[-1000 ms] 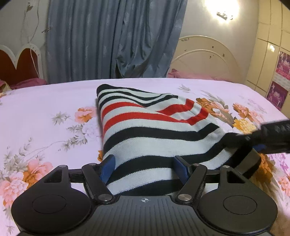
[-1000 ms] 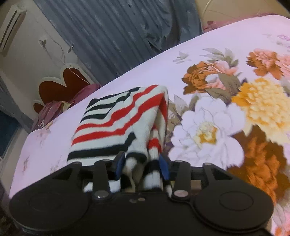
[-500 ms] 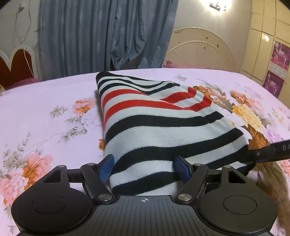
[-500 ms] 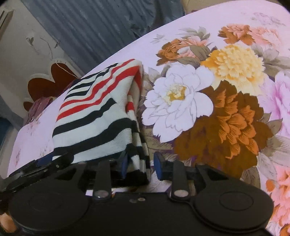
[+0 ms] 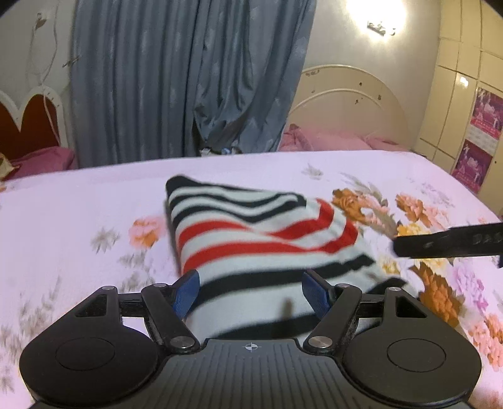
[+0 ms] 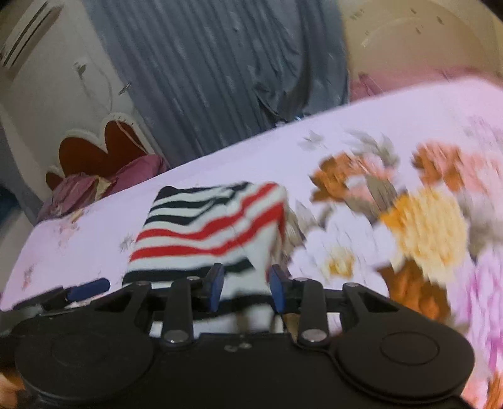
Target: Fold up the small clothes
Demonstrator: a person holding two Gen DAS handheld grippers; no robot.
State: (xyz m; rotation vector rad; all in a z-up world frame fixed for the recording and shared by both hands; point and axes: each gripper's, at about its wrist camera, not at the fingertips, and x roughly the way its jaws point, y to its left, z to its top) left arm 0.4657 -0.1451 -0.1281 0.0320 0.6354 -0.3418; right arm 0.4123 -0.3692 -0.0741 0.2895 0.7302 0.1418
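Left wrist view: left gripper point(image 5: 250, 291) is straddling the striped sweater point(image 5: 251, 239) wide, grip unclear; right gripper point(image 6: 246, 288), opening around its edge, is risking dropping it.

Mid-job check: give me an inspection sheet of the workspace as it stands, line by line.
Surface: bed sheet, pink with flower print.
Job's things: striped sweater, folded, lying on the sheet.
Clutter: nothing seen.
Grippers: left gripper open wide, sweater edge between its fingers; right gripper opening, sweater corner between its fingers, grip not clear.
Cables: thin cord on the wall.
Surroundings: blue curtain, cream headboard, wall lamp.
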